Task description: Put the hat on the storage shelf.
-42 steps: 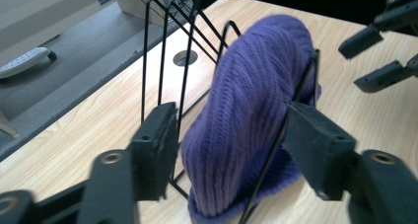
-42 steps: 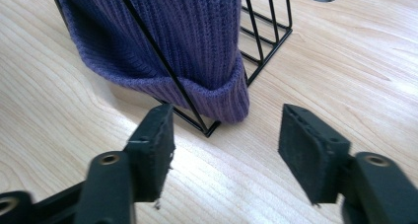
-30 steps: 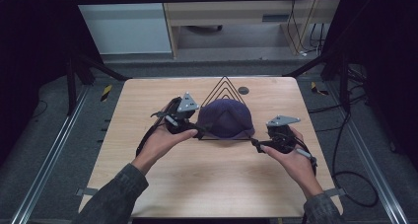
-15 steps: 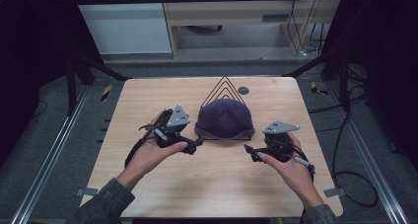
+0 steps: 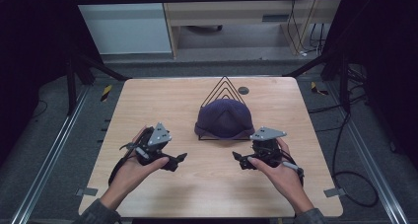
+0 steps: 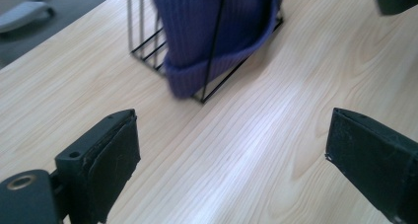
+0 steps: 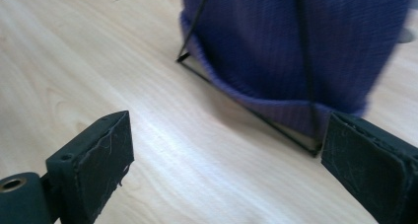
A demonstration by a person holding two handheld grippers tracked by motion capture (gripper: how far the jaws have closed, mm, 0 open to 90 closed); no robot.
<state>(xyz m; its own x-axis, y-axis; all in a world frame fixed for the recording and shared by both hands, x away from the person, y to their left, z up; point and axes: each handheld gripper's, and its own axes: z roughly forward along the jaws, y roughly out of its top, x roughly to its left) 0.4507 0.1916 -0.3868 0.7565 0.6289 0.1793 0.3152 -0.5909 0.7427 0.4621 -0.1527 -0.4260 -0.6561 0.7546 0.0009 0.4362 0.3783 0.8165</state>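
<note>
A purple knit beanie [image 5: 224, 118] is seen draped over a black wire triangular rack [image 5: 225, 88] at the centre of the wooden table [image 5: 162, 100], slightly above the middle of the high view. Compared with the earlier frames, both grippers have been drawn back from the hat toward the lower part of the frame. The left gripper [image 5: 178, 159] is held at lower left and the right gripper [image 5: 237, 158] at lower right, each clear of the beanie. In both gripper views the jaws are spread wide with nothing between them. A small dark disc [image 5: 243, 90] lies just right of the rack's peak.
</note>
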